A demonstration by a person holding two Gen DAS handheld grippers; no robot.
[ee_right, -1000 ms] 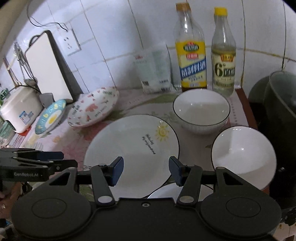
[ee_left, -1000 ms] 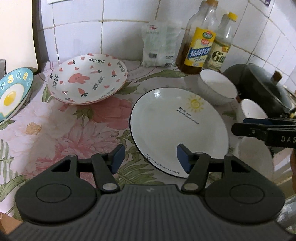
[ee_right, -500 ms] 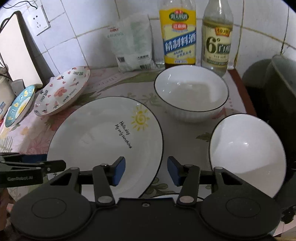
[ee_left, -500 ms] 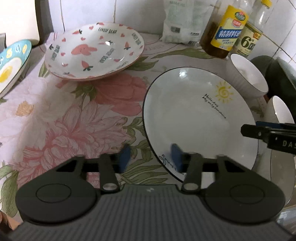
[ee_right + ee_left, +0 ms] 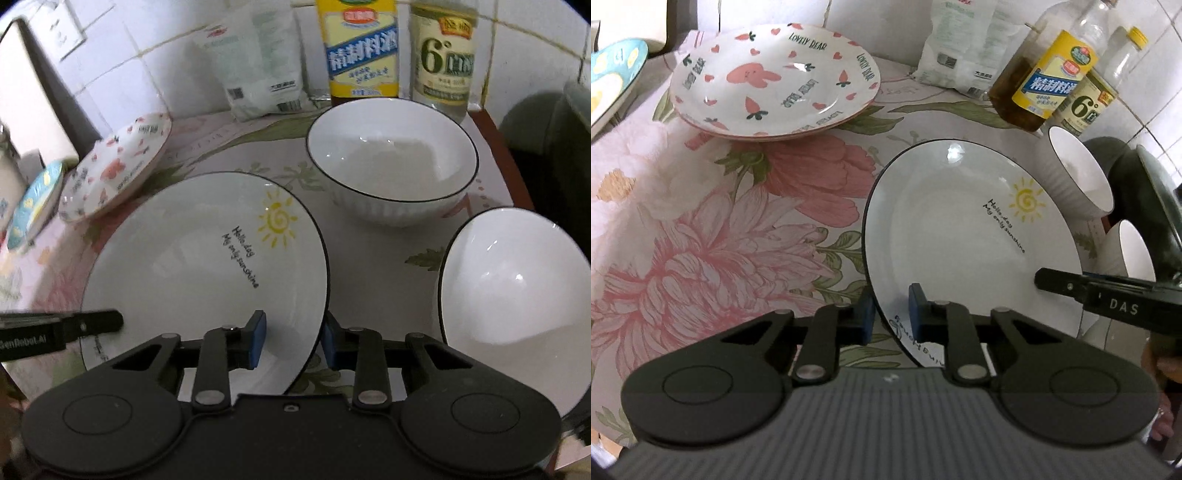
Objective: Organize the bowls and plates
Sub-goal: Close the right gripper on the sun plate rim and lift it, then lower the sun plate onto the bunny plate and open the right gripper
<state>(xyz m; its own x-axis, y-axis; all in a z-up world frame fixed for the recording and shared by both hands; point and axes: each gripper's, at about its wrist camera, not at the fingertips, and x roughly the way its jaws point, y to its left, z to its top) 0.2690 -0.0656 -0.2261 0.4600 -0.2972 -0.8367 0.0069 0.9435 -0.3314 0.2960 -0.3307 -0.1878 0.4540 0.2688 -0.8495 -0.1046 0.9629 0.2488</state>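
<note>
A flowered tablecloth (image 5: 713, 236) in pink and green covers a kitchen counter set against a white tiled wall (image 5: 155, 40). Both cameras now sit lower and closer to the counter than a second ago, so the dishes fill more of each view.

The largest dish is a white sun plate (image 5: 964, 236) with a black rim, a yellow sun drawing and a line of script, lying flat near the counter's front edge. To its left and further back rests a rabbit plate (image 5: 775, 81) printed with pink hearts and carrots. A blue egg plate (image 5: 613, 81) shows at the far left edge. Behind the sun plate on the right stands a white ribbed bowl (image 5: 391, 173), and a second white bowl (image 5: 513, 291) sits nearer, at the right. Two bottles (image 5: 362, 51) and a white packet (image 5: 258, 62) stand against the wall.

The left gripper (image 5: 891, 312) has narrowed from wide apart to clamped on the sun plate's near left rim, one blue pad under the edge and one on top. The right gripper (image 5: 293, 339) straddles the plate's near right rim; its jaws are closing, much narrower than a second ago, with the rim between them, but a gap remains on the inner side and the pads do not yet press.
</note>
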